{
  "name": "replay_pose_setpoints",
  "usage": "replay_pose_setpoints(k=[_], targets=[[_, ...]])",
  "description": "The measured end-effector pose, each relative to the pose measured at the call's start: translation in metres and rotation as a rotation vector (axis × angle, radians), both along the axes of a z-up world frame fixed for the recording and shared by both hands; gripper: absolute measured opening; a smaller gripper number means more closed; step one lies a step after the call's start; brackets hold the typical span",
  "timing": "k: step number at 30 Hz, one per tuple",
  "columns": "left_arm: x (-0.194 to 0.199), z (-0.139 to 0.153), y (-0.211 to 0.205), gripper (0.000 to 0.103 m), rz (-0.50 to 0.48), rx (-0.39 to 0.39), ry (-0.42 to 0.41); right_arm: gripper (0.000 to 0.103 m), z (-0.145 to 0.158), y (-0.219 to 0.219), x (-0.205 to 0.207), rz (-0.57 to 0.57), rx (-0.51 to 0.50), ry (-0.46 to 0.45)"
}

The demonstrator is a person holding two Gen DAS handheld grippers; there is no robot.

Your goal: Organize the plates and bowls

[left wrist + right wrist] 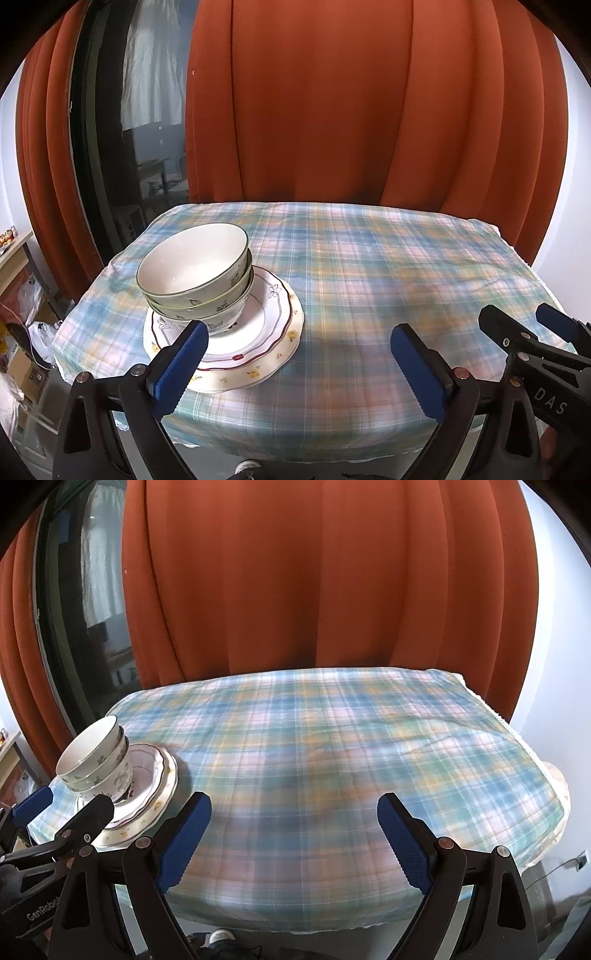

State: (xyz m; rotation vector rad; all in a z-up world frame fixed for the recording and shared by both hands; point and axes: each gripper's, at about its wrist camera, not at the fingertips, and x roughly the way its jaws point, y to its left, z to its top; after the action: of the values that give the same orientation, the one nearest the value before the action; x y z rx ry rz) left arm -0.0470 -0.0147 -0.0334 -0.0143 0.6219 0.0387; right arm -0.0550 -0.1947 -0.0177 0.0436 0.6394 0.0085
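Blue-padded jaws of the left gripper (299, 363) stood wide apart and held nothing, as did those of the right gripper (293, 838). Beneath them the surface (388, 266), under a plaid cloth, carried everything at its left side. Largest were the stacked plates (258, 354), likely heavy, stiff, glazed and slippery; their thin scalloped rim would be the place to pinch. Nested on them, three bowls (195, 273) sat slightly tilted, probably fragile and apt to slide; the top bowl's wall looked the safest hold.
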Motion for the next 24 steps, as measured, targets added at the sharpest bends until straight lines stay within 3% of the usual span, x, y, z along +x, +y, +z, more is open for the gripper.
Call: replay_pose_setpoints(k=[24], targets=[[0.0041, -0.0041, -0.0039, 0.100, 0.033, -0.013, 0.012, 0.093, -0.0051, -0.0060, 0.0071, 0.018, -0.005, 0.013]])
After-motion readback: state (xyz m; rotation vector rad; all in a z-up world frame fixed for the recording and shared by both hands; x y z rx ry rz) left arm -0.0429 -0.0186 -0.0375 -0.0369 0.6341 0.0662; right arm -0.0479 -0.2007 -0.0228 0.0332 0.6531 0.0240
